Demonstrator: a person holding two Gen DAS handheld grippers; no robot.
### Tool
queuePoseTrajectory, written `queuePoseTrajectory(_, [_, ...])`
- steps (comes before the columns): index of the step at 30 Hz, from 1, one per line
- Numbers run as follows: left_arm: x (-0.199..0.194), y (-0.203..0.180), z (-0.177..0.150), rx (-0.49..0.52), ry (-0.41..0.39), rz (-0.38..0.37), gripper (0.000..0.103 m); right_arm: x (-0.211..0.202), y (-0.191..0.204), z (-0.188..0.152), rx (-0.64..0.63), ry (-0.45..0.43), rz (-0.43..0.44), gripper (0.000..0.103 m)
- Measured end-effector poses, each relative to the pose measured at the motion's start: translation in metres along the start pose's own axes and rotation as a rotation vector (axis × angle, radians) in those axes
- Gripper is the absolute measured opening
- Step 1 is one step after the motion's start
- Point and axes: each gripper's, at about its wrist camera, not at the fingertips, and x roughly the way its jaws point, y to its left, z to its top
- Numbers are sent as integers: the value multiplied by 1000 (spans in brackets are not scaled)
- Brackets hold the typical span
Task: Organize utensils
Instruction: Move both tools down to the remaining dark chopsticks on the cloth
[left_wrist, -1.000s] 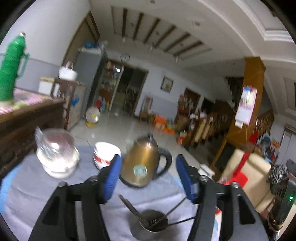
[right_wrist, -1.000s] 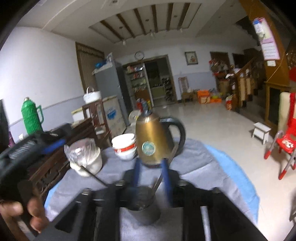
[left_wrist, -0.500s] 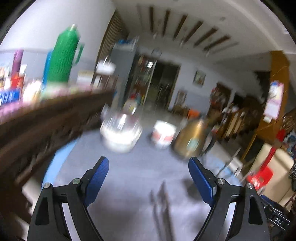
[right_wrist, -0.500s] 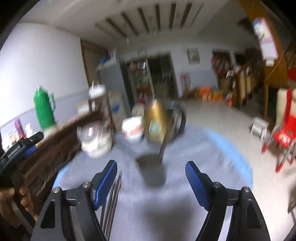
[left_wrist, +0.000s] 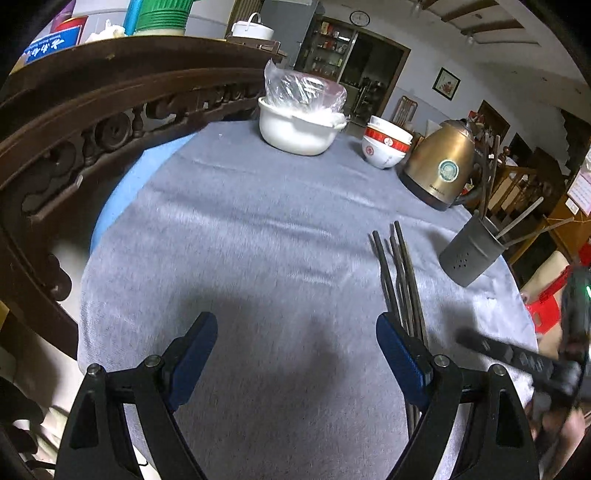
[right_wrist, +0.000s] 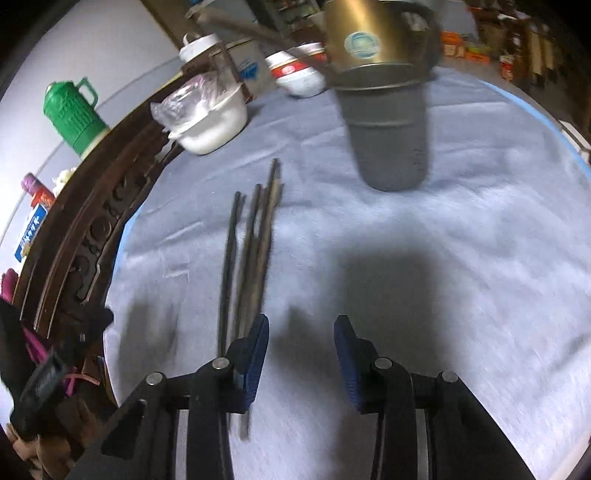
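The left claw (left_wrist: 295, 350) stands wide, its blue ribbed pads over bare grey cloth with nothing between them; the jaws have just been opening. Just outside its right pad lies a bundle of thin dark chopsticks (left_wrist: 400, 280), straight round rods running away from the claw, their near ends hidden behind that finger. Further ahead and to the right stands the utensil holder (left_wrist: 469, 256), a dull grey tapered metal cup pierced with small holes, with a few slim handles leaning out of its mouth; what kind of utensils they are cannot be made out. The right claw (right_wrist: 301, 352) is narrower, its jaws having just been closing, and only cloth shows between the pads; the same chopsticks (right_wrist: 251, 243) lie just to its left, their near ends tucked behind the left finger and smeared by blur. The holder (right_wrist: 388, 136) stands ahead of this claw, slightly right, its rim blurred. The worktop (left_wrist: 240, 240) wears a soft, faintly creased grey cloth over a blue layer. Beyond the left claw sit a white pot (left_wrist: 295, 131) capped with crinkled clear plastic, stacked red-and-white bowls (left_wrist: 386, 147) and a shiny brass-coloured kettle (left_wrist: 439, 166). A carved dark wooden rail (left_wrist: 92, 122) curves along the left edge. At the left view's right edge the other claw's black body and a hand are blurred and cut off.
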Motion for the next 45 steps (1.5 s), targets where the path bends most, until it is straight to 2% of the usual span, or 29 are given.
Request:
queuePoseTrajectory(4, [2, -3, -3, 18, 10, -15, 88, 25, 12, 23, -20, 26, -12, 37])
queuePoseTrajectory(10, [11, 0, -5, 16, 27, -21, 88, 46, 21, 33, -32, 65, -36, 20])
queuePoseTrajectory(12, [12, 1, -4, 12, 30, -21, 88, 46, 15, 31, -27, 73, -63, 10])
queuePoseTrajectory(14, [13, 0, -4, 11, 32, -23, 88, 43, 8, 31, -12, 71, -55, 8])
queuePoseTrajectory(22, [20, -16, 6, 47, 56, -37, 88, 48, 8, 44, -31, 84, -75, 11])
queuePoseTrajectory(26, [27, -29, 18, 61, 69, -30, 88, 45, 4, 44, -52, 105, -97, 8])
queuePoseTrajectory(32, [64, -60, 40, 72, 161, -33, 87, 31, -12, 32, -57, 109, -99, 8])
queuePoseTrajectory(35, [88, -73, 51, 63, 226, -33, 79, 27, -18, 29, -48, 101, -79, 8])
queuePoseTrajectory(39, [117, -88, 57, 73, 314, -6, 61, 28, -19, 29, -34, 94, -58, 8])
queuePoseTrajectory(41, [127, -94, 57, 78, 344, 6, 60, 28, -20, 29, -31, 92, -49, 8])
queuePoseTrajectory(42, [132, -96, 56, 85, 357, 14, 54, 28, -20, 29, -28, 92, -43, 8])
queuePoseTrajectory(43, [135, -97, 55, 90, 367, 19, 41, 28, -20, 29, -26, 91, -40, 8])
queuePoseTrajectory(44, [138, -99, 55, 102, 376, 31, 37, 28, -20, 30, -27, 91, -39, 8])
queuePoseTrajectory(45, [139, -100, 55, 116, 377, 32, 13, 28, -20, 30, -29, 92, -38, 8])
